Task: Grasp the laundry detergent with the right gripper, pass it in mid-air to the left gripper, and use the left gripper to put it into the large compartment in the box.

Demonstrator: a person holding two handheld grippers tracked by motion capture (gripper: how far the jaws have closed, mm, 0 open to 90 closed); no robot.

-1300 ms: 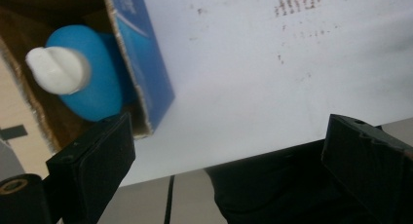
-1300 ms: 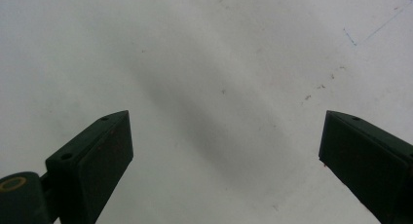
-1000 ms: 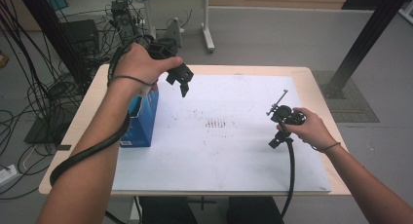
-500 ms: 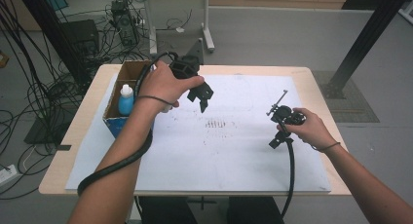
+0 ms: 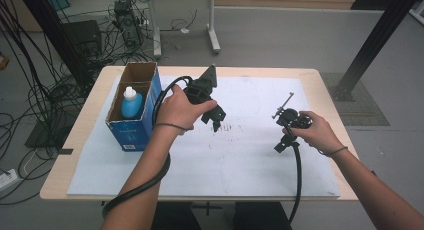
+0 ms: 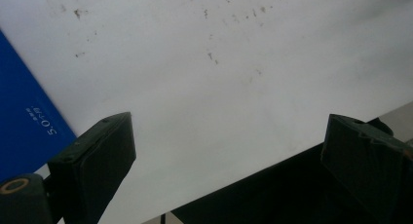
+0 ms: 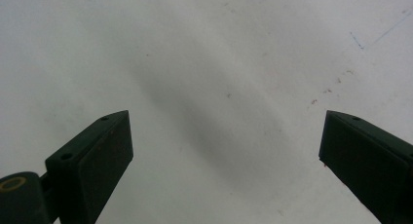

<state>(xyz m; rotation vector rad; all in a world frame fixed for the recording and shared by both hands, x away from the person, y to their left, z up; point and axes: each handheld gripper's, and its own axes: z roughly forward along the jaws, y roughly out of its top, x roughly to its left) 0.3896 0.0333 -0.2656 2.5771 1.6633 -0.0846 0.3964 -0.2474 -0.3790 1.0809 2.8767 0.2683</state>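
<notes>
My left gripper [image 5: 215, 118] hangs over the middle of the white sheet [image 5: 250, 160], just right of the blue cardboard box [image 5: 131, 132]. In the left gripper view this gripper [image 6: 229, 131] stands open and empty, with the stained sheet [image 6: 209, 78] below and the blue box's side [image 6: 22, 121] at the left. The box is open at the top and holds a blue bottle with a white cap [image 5: 131, 102]. My right gripper [image 5: 290, 122] sits low over the sheet's right part. In its own view it [image 7: 224, 131] is open with only white sheet [image 7: 209, 63] between the jaws.
The wooden table [image 5: 90, 115] shows as a bare rim around the sheet. A thick black cable [image 5: 145, 182] runs along the left forearm, another [image 5: 299, 175] trails from the right gripper. Tangled cables and a table's legs stand on the floor beyond.
My left gripper moved right from above the box to over the sheet's middle, uncovering the box and its bottle. The right gripper stayed in place.
</notes>
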